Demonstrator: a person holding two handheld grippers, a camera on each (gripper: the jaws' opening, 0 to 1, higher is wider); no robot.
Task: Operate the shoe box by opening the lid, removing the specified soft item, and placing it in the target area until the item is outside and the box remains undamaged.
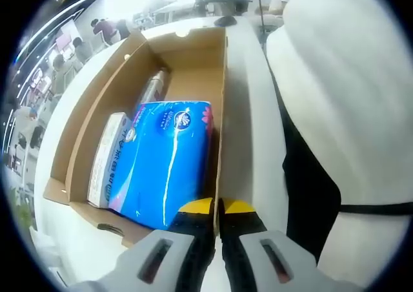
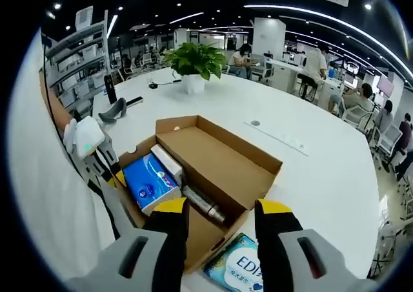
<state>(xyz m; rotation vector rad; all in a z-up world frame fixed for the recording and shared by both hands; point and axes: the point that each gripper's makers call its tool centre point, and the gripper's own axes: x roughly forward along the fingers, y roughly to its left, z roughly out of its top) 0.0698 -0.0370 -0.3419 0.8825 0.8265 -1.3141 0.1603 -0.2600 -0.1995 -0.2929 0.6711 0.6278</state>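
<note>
Left gripper view: left gripper (image 1: pixel 218 208) jaws closed on shoe box (image 1: pixel 193 59) wall, blue tissue pack (image 1: pixel 164 159) adjacent; right gripper (image 2: pixel 219 221) open.

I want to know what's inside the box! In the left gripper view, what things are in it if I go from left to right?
White carton → blue tissue pack. A silver tube lies farther back in the cardboard box; it overlaps both sideways, so I leave it out of the order.

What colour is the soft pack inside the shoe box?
Bright blue with white print, clearest in the left gripper view: soft pack inside the shoe box.
</note>
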